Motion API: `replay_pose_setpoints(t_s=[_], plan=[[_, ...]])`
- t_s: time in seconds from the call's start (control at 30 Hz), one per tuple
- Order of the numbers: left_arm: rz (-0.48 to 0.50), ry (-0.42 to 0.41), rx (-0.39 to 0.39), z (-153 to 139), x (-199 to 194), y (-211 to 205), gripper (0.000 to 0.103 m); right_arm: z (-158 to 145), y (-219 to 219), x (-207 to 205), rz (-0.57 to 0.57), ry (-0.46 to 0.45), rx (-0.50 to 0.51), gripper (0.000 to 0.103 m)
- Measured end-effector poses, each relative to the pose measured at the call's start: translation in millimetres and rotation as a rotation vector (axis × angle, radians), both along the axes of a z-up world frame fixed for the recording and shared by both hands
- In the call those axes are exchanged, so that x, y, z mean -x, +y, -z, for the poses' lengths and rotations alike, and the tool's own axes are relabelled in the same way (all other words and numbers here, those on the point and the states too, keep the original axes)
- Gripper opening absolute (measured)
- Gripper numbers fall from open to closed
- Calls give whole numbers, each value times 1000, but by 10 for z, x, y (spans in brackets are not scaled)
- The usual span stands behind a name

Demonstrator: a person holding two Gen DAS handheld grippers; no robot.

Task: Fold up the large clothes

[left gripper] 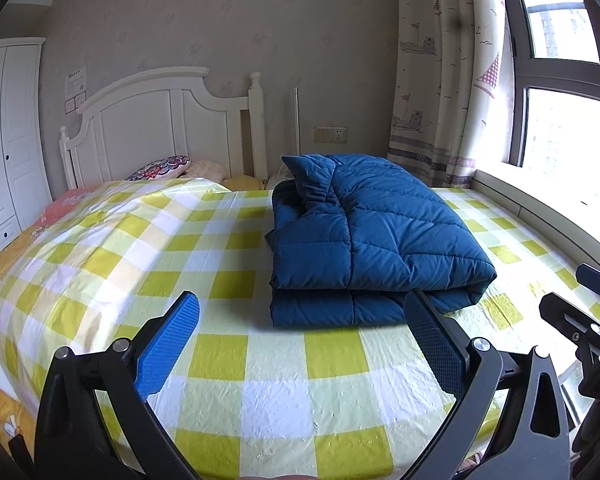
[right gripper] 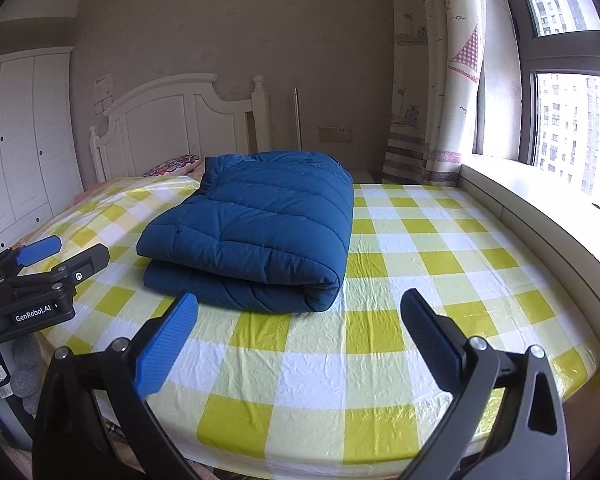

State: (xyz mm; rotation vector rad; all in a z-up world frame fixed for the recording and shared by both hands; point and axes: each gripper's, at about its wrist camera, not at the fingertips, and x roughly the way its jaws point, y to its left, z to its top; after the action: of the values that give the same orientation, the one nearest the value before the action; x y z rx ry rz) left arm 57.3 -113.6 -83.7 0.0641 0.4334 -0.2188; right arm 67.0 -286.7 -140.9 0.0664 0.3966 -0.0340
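A blue quilted down coat (left gripper: 372,236) lies folded into a thick rectangular bundle on the bed's yellow-and-white checked cover (left gripper: 260,360). It also shows in the right wrist view (right gripper: 256,232). My left gripper (left gripper: 302,312) is open and empty, held above the cover just in front of the bundle. My right gripper (right gripper: 300,312) is open and empty, also in front of the bundle, at its right end. The left gripper's body shows at the left edge of the right wrist view (right gripper: 40,280).
A white headboard (left gripper: 160,128) and pillows (left gripper: 160,168) are at the far end. A white wardrobe (left gripper: 4,152) stands left. Curtains (left gripper: 440,80) and a window ledge (right gripper: 540,208) run along the right. The bed's near edge (right gripper: 340,468) is below the grippers.
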Motion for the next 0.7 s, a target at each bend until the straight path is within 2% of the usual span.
replay_pose_setpoints(t_s=[0.7], plan=[[-3, 2, -4, 23, 23, 26, 98, -1, 83, 34, 5, -15, 4, 101]])
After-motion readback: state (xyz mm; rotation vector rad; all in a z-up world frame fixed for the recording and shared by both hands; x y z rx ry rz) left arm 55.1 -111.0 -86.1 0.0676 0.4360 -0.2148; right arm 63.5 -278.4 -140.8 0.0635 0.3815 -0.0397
